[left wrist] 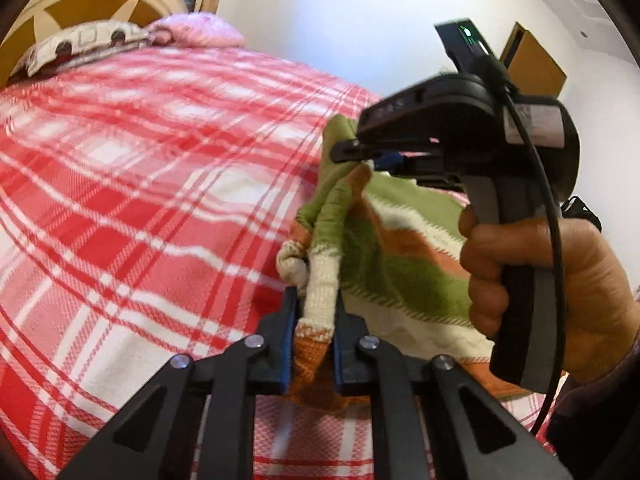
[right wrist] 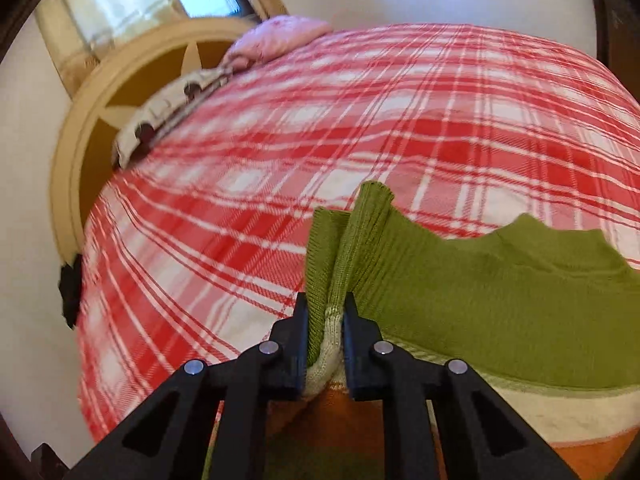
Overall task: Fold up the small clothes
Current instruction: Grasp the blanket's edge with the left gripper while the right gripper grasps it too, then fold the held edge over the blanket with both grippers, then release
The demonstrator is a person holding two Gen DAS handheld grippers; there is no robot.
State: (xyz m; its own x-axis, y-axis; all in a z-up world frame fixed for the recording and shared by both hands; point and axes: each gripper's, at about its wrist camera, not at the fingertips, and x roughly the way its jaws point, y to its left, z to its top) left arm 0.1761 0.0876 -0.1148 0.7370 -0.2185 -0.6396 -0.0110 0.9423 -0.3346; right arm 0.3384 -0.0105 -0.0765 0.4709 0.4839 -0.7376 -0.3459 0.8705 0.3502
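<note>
A small knitted sweater (left wrist: 384,240) with green, orange and cream stripes hangs lifted over the bed. My left gripper (left wrist: 316,300) is shut on a bunched cream and orange part of it. My right gripper (left wrist: 360,156) shows in the left wrist view, held in a hand, shut on the sweater's green upper edge. In the right wrist view my right gripper (right wrist: 326,308) pinches a fold of the sweater (right wrist: 480,300), green above, cream below. The green body spreads out to the right.
The bed carries a red and white plaid blanket (left wrist: 140,200), also in the right wrist view (right wrist: 280,140). A pink pillow (left wrist: 196,28) and a patterned pillow (left wrist: 76,44) lie by a cream headboard (right wrist: 100,100). White walls stand behind.
</note>
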